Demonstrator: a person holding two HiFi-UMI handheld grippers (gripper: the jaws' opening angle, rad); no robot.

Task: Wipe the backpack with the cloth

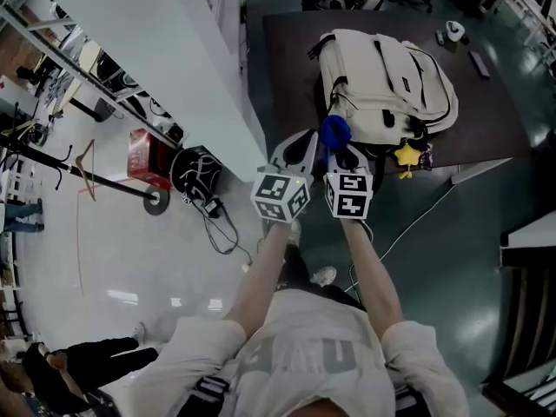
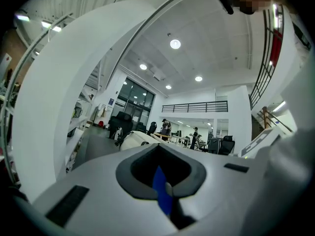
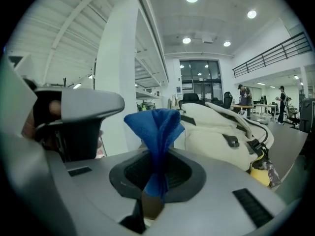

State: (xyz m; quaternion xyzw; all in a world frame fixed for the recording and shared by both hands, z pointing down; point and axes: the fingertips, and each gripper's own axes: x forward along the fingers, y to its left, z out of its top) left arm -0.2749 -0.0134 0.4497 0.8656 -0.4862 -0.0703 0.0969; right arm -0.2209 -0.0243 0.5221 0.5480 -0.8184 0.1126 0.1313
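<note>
A cream backpack (image 1: 382, 81) lies on a dark table (image 1: 282, 50), with a yellow star charm (image 1: 406, 154) hanging at its near edge. A bunched blue cloth (image 1: 334, 130) stands just before the backpack's near side. My right gripper (image 1: 340, 152) is shut on it; in the right gripper view the cloth (image 3: 156, 132) rises from the closed right gripper (image 3: 156, 181), with the backpack (image 3: 221, 132) behind. My left gripper (image 1: 306, 146) sits close beside it. In the left gripper view the left gripper (image 2: 162, 191) is shut on a thin blue strip of cloth (image 2: 161, 188).
A white pillar (image 1: 174, 42) runs along the table's left. On the floor to its left are a red box (image 1: 142, 150), a black cable bundle (image 1: 195, 172) and a coat stand base (image 1: 156, 201). Small items (image 1: 453, 33) lie at the table's far right. A white cable (image 1: 417, 220) crosses the floor.
</note>
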